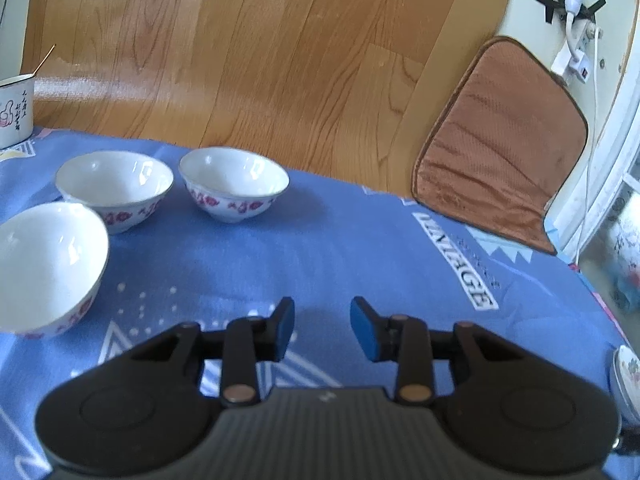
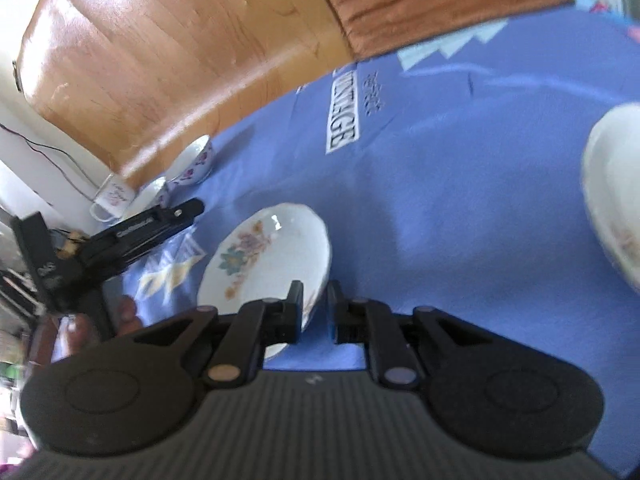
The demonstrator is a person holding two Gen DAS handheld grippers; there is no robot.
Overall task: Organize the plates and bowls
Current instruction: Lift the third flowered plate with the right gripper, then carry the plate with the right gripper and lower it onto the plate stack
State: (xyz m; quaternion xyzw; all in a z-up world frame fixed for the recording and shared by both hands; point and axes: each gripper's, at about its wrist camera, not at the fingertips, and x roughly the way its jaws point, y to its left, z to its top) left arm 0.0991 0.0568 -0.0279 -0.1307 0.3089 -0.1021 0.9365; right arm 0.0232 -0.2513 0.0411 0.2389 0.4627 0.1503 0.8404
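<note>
The left gripper (image 1: 322, 328) hangs over the blue cloth (image 1: 340, 248) with its blue pads (image 1: 364, 334) set wide apart and nothing between them; ahead of it and to the left stand three white bowls with pink flowers, all upright: the near bowl (image 1: 44, 268) at the left edge, the middle bowl (image 1: 114, 188) just behind it, and the far bowl (image 1: 234, 188) just beside the middle one, apart from it; a mug (image 1: 15, 110) with a stick in it stands at the far left corner; a brown cushion (image 1: 500, 144) lies past the cloth's right edge, against wood floor (image 1: 248, 48). The right gripper (image 2: 314, 312) is tilted, its jaws drawn narrow onto the near rim of a flowered plate (image 2: 266, 258), one finger over the inside of the rim and one outside; the plate sits slanted, and whether its far edge touches the cloth is not clear; a second plate (image 2: 616, 196), blurred, shows at the right edge; in this view the left gripper's body shows at left, with bowls and the mug beyond it.
</note>
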